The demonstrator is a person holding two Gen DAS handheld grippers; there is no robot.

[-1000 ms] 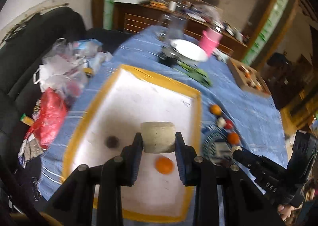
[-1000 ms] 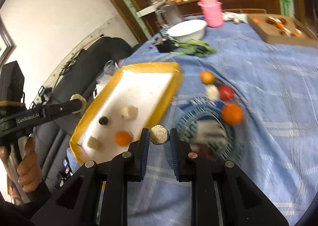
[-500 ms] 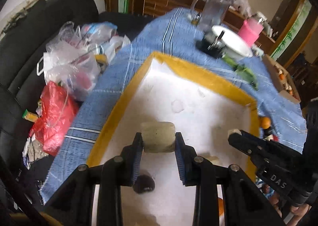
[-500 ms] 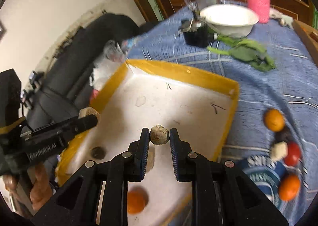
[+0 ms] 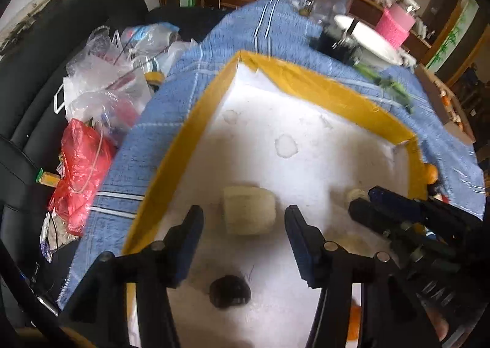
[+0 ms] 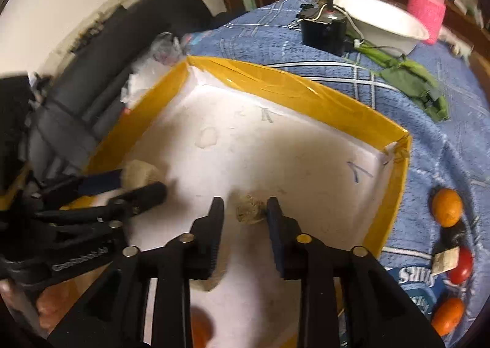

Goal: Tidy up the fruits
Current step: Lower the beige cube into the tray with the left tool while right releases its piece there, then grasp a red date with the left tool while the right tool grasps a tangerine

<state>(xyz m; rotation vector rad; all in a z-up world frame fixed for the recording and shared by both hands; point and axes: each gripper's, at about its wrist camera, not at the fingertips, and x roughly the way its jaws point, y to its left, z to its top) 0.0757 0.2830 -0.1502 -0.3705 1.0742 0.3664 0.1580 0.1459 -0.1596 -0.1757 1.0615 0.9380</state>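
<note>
A white tray with a yellow rim (image 5: 190, 139) (image 6: 275, 81) lies on the blue cloth. My left gripper (image 5: 243, 221) is open over the tray; a pale cream chunk (image 5: 248, 210) lies loose between its fingers. A dark round fruit (image 5: 229, 290) sits below it. My right gripper (image 6: 245, 213) is open, with a small brownish ball (image 6: 249, 212) between its fingers, touching the right one. The left gripper's fingers (image 6: 134, 191) show in the right wrist view beside the cream chunk (image 6: 142, 171). An orange fruit (image 6: 200, 329) lies low in the tray.
Outside the tray on the cloth lie an orange (image 6: 447, 207), a red fruit (image 6: 461, 260), another orange (image 6: 447, 315) and a blue plate (image 6: 413, 283). A white bowl (image 6: 382, 23), black device (image 6: 324, 29) and green cloth (image 6: 410, 81) stand farther back. Plastic bags (image 5: 101, 93) lie left.
Both grippers have come down into the tray and opened. The cream chunk has left the left gripper, and the brownish ball now sits between the parted right fingers.
</note>
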